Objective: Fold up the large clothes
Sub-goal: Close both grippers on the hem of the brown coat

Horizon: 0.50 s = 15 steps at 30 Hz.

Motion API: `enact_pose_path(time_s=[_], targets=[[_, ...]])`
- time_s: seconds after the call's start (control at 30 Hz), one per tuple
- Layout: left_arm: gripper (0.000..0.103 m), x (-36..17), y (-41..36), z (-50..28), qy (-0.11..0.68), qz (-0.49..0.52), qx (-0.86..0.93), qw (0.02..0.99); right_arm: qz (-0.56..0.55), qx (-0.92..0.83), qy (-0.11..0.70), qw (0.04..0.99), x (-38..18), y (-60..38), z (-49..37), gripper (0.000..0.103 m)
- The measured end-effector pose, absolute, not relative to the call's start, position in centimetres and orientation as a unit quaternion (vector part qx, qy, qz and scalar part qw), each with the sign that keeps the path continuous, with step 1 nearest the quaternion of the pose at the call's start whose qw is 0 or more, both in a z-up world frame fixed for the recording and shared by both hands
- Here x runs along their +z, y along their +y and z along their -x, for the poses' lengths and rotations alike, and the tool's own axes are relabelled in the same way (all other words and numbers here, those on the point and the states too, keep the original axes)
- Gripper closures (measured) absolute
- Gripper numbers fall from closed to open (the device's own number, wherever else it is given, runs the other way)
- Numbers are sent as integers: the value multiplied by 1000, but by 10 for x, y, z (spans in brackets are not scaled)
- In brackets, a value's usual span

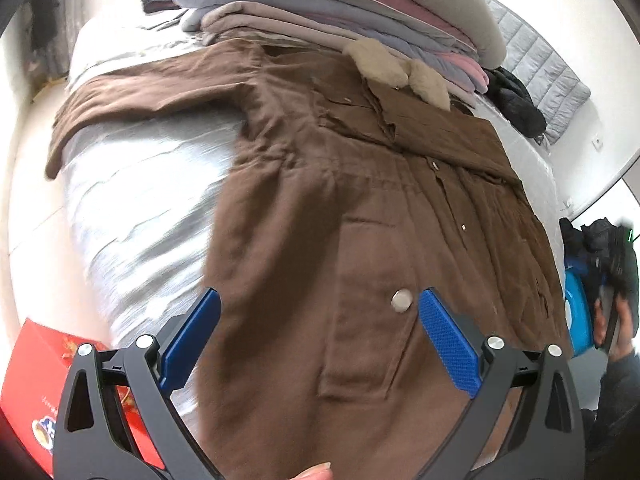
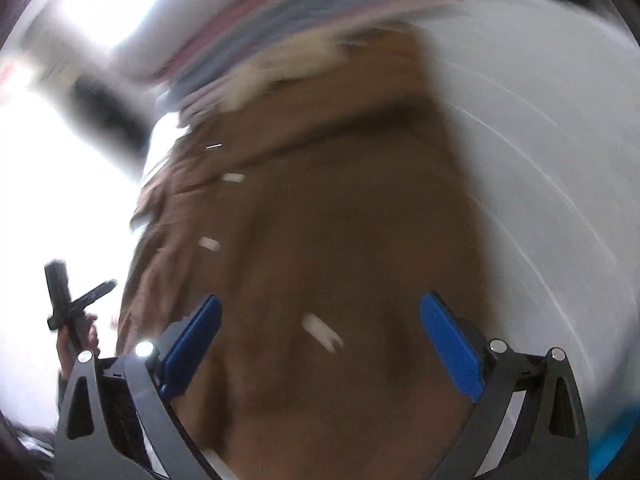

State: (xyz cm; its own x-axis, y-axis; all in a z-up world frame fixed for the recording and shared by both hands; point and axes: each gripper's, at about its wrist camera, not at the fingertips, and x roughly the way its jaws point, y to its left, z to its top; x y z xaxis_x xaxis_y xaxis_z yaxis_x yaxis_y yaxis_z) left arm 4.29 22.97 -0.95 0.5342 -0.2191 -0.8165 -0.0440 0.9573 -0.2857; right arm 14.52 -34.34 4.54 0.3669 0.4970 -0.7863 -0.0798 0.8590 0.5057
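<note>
- The brown coat (image 1: 360,208) lies spread face up on the bed (image 1: 132,200), one sleeve (image 1: 132,96) stretched toward the edge.
- It looks thick, soft and fairly heavy; the hem corners or shoulders seem the best places to grip.
- The left hand-held gripper (image 1: 320,312) and right hand-held gripper (image 2: 320,316) both hover spread wide, holding nothing.
- A red box (image 1: 40,380) sits beside the bed; its contents are hidden.

A bedroom in a home. A bed (image 1: 132,184) with a grey sheet holds a stack of folded clothes (image 1: 320,8) and a quilted blanket (image 1: 540,76).
</note>
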Motion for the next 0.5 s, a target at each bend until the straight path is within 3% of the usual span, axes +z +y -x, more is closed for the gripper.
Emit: enact_pose_path(time_s=[0.17,0.5], targets=[[7,-19,271,-3,485,177,-3,856,-313,159,552,756,-4,-428,-79,7],[7,-58,300,45,526,274,-13,805,-406,277,536,686,-25,-401,-57,7]])
